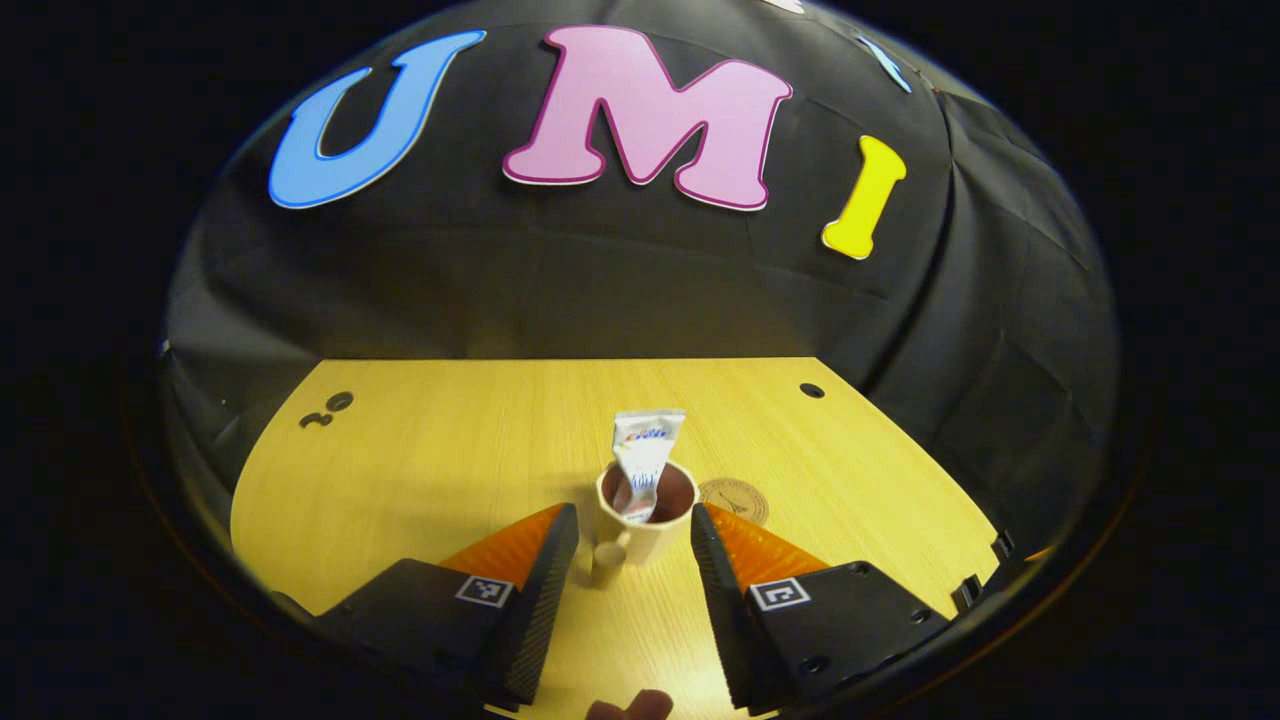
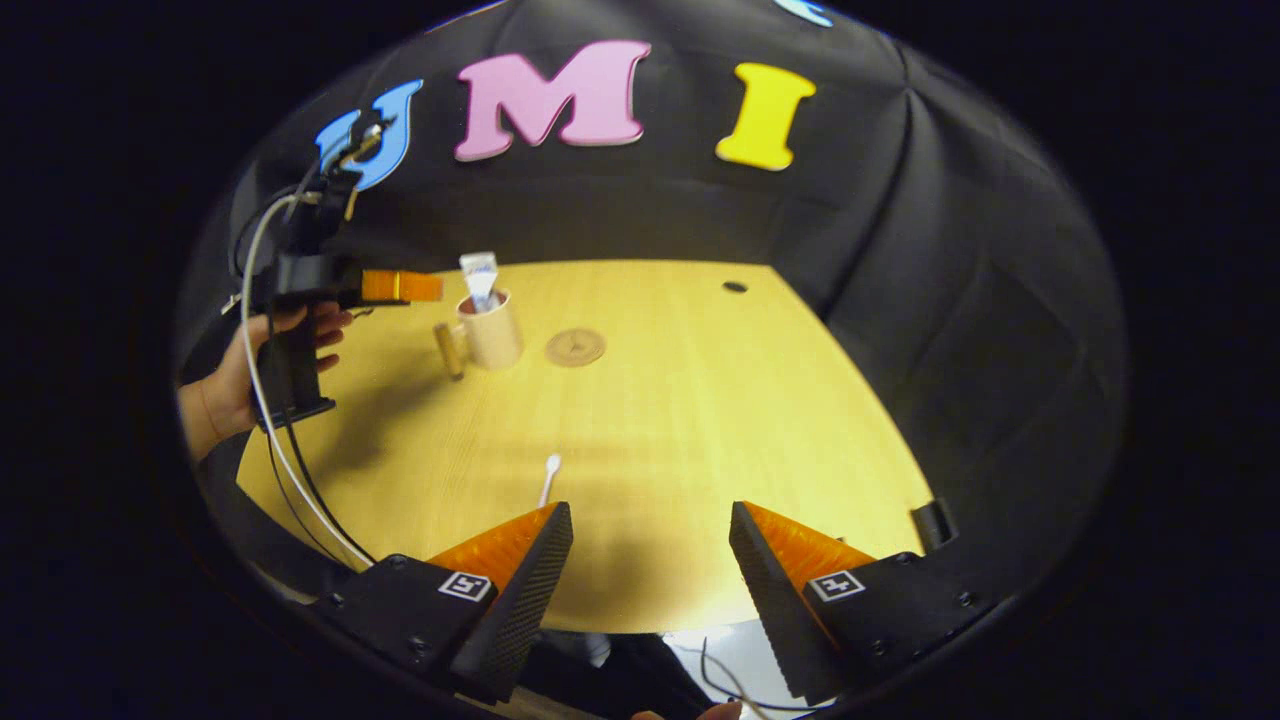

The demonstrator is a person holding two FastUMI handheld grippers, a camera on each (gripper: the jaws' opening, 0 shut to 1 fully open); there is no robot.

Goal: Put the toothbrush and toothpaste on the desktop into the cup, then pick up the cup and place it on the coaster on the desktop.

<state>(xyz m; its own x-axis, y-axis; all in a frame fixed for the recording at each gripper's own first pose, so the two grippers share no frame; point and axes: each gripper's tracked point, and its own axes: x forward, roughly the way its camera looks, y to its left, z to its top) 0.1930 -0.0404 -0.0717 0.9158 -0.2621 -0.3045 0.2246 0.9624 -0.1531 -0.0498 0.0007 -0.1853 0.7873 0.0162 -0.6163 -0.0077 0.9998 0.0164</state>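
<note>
1. The toothpaste [image 1: 645,462] already stood in the cup [image 1: 642,520], straight ahead between the left gripper [image 1: 630,545]'s spread fingers.
2. The toothbrush [image 2: 548,478] lay just beyond the right gripper [image 2: 650,545]'s left finger; both fingers were spread, pinching nothing.
3. Likely best: centre the fingers over its thin handle, then pinch low.
4. The coaster [image 2: 575,346] sat just beside the cup; nothing blocked the reach.

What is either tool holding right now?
Nothing. Left tool is open around the cream ceramic cup, not touching; right tool is open and empty.
</note>
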